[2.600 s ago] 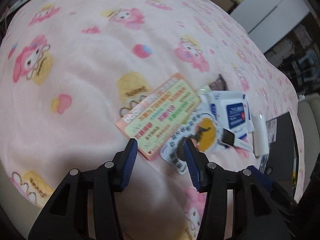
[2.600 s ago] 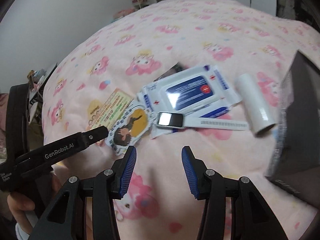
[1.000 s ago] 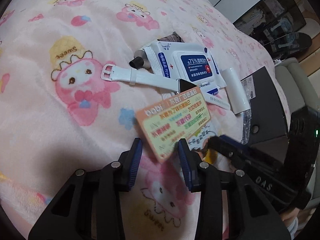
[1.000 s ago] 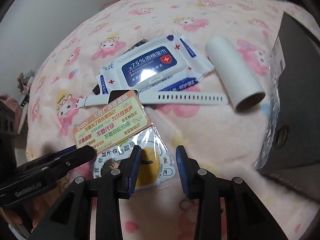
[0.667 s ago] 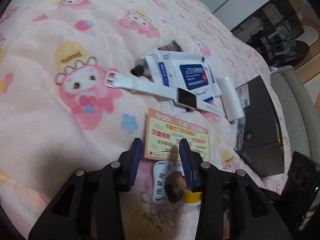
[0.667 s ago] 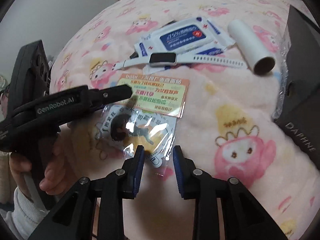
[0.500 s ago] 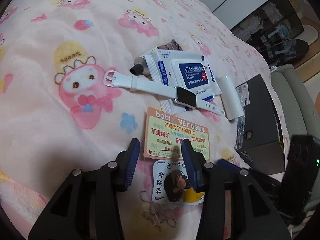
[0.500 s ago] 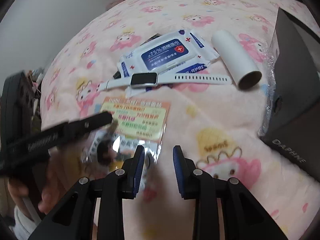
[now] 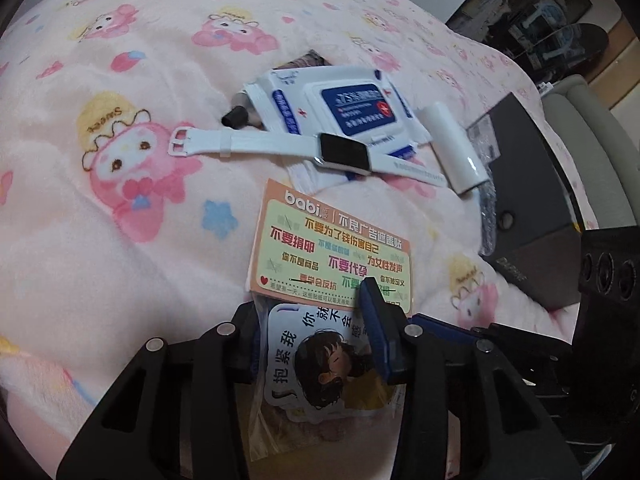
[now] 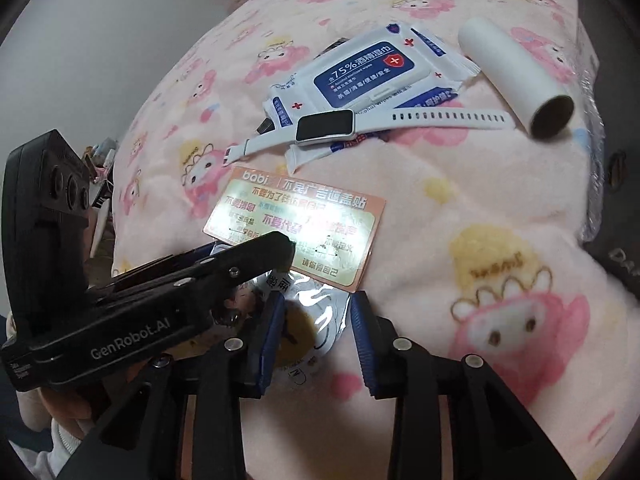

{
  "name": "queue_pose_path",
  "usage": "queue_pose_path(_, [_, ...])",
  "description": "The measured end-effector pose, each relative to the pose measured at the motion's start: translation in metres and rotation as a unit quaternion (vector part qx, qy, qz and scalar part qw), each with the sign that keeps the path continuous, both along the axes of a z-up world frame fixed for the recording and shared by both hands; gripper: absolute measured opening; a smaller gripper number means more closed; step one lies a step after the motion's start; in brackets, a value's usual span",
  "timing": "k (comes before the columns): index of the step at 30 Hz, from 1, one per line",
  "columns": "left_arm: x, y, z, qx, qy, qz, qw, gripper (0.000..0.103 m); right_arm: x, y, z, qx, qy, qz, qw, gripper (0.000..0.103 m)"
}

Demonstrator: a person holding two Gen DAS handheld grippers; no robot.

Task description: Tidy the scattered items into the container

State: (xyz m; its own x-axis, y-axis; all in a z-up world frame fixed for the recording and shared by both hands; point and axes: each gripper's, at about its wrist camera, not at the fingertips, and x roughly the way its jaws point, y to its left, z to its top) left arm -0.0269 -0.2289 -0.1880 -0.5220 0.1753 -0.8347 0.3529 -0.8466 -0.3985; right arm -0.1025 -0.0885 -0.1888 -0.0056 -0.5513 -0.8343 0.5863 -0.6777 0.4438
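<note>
A bagged sticker of a cartoon girl [image 9: 320,364] lies on the pink blanket between the fingers of my left gripper [image 9: 316,320], which is open around it. The sticker bag also shows in the right wrist view [image 10: 308,320] between the fingers of my open right gripper [image 10: 318,328]. An orange babi card [image 9: 332,256] [image 10: 300,224] lies just beyond, its near edge under the left fingers. Farther off lie a white smartwatch [image 9: 344,152] [image 10: 326,126], a wet-wipes pack [image 9: 344,108] [image 10: 368,68] and a white roll [image 9: 454,148] [image 10: 516,76]. The black box [image 9: 532,196] stands at the right.
The pink cartoon blanket [image 9: 120,200] covers the whole bed. A small dark tube [image 9: 236,118] pokes out from under the wipes pack. A grey sofa arm [image 9: 588,152] and shelves lie beyond the bed. Crinkled clear wrap [image 10: 592,120] hangs on the box's side.
The left gripper let the babi card down onto the blanket and moved down over the girl sticker. The right gripper drew back, then closed in on the same sticker from the other side.
</note>
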Motion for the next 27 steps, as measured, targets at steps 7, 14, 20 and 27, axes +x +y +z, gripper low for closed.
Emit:
queue_pose_path(7, [0.02, 0.039, 0.013, 0.024, 0.018, -0.039, 0.9988, 0.041, 0.027, 0.048, 0.023, -0.011, 0.004, -0.027, 1.0, 0.028])
queue_pose_path(14, [0.015, 0.092, 0.041, 0.033, 0.038, -0.09, 0.9946, 0.037, 0.039, 0.093, 0.052, -0.021, 0.028, -0.063, 0.997, 0.028])
queue_pose_path(20, [0.011, 0.128, 0.066, 0.018, 0.055, -0.124, 0.9906, 0.033, 0.042, 0.142, 0.069, -0.049, 0.033, -0.1, 0.993, 0.027])
queue_pose_path(27, [0.001, 0.159, 0.101, 0.011, 0.081, -0.152, 0.985, 0.027, 0.042, 0.177, 0.102, -0.086, 0.068, -0.125, 0.986, 0.023])
